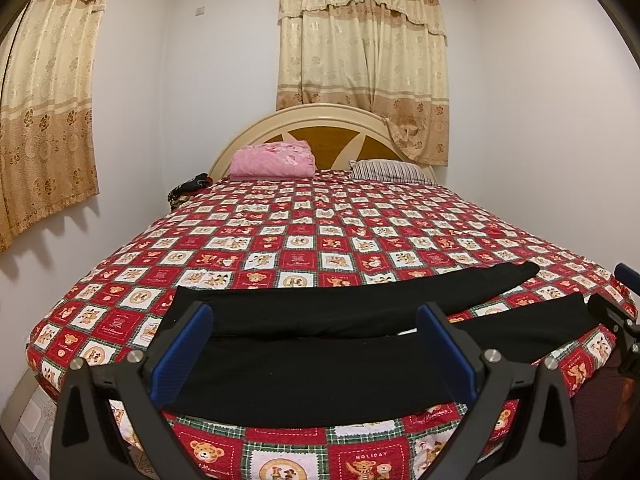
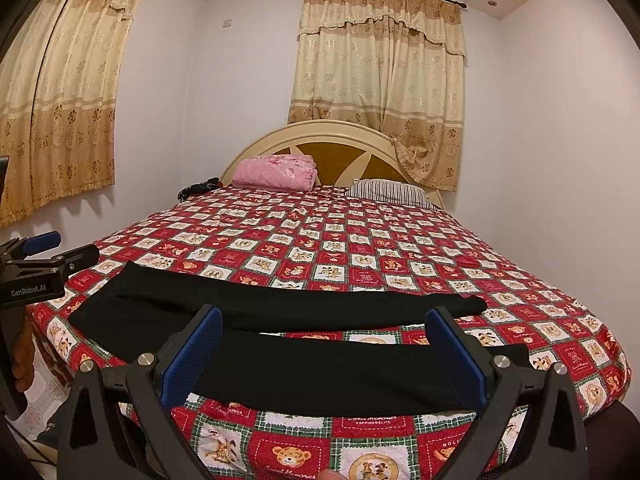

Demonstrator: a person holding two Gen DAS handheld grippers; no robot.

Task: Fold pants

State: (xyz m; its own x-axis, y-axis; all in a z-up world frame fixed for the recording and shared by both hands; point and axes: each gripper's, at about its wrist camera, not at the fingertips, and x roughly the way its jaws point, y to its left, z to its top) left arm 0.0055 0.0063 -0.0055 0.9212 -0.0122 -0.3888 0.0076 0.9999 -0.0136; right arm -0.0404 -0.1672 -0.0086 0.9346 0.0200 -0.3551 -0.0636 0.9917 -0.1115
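Black pants (image 1: 320, 376) lie spread flat across the near end of the bed, waist at the left, two legs running right; they also show in the right wrist view (image 2: 320, 372). My left gripper (image 1: 316, 344) is open and empty, hovering over the waist and upper legs. My right gripper (image 2: 324, 348) is open and empty over the near leg. The left gripper shows at the left edge of the right wrist view (image 2: 56, 250), the right gripper at the right edge of the left wrist view (image 1: 620, 304).
The bed (image 1: 320, 232) has a red bear-patterned quilt. A folded pink blanket (image 1: 272, 159) and a striped pillow (image 1: 388, 170) lie by the headboard. White walls stand left and right, curtains (image 1: 360, 48) behind. Tiled floor (image 1: 32, 428) shows at lower left.
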